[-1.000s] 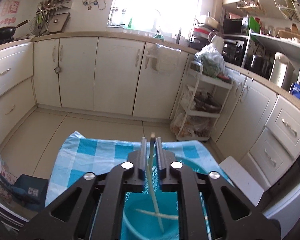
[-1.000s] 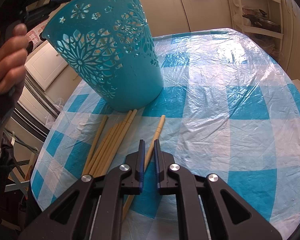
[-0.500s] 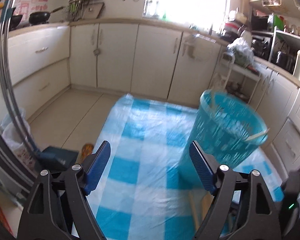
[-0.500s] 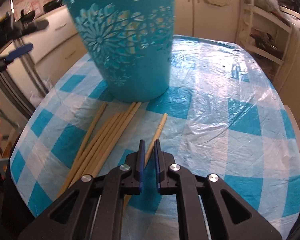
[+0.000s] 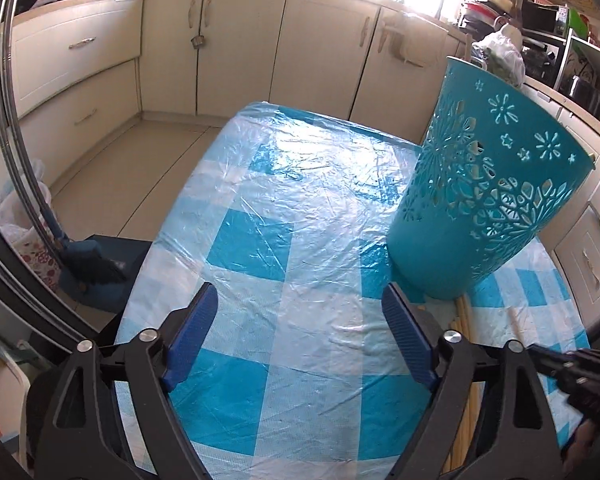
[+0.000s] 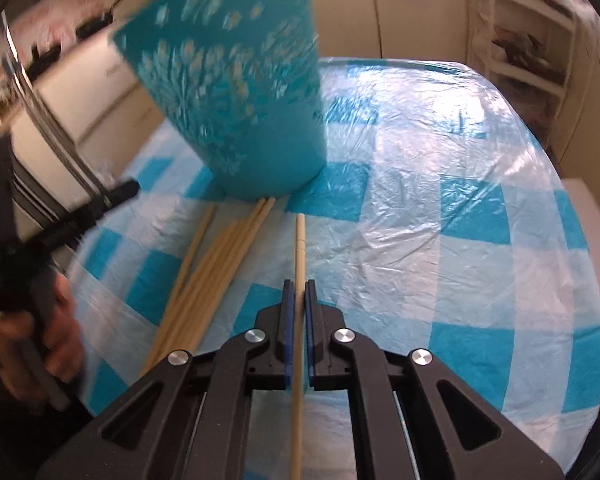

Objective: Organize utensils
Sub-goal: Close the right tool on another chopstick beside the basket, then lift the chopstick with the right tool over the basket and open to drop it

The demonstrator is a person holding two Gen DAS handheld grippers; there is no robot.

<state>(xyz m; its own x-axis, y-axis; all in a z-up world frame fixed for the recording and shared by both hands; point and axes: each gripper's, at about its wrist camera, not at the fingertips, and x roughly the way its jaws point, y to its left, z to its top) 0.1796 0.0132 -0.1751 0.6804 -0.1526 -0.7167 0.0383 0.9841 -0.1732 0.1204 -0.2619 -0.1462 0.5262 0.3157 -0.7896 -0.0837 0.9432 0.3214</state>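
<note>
A teal cut-out basket (image 5: 484, 184) stands on the blue checked tablecloth (image 5: 292, 200); it also shows, blurred, in the right wrist view (image 6: 244, 92). My left gripper (image 5: 296, 316) is open and empty, low over the cloth to the left of the basket. My right gripper (image 6: 296, 292) is shut on a single wooden chopstick (image 6: 300, 240) that points toward the basket's foot. Several more chopsticks (image 6: 208, 276) lie in a bundle on the cloth just left of it. The left hand and its gripper (image 6: 60, 224) show at the left edge.
Cream kitchen cabinets (image 5: 228, 44) ring the table. A white shelf cart (image 6: 528, 40) stands beyond the far right corner. A dark broom (image 5: 88, 260) rests by the table's left edge. The cloth's right half (image 6: 460, 200) lies flat.
My left gripper let go of a chopstick into the basket, opened, and dropped back to the left of it. My right gripper has lined up along the single chopstick and holds it.
</note>
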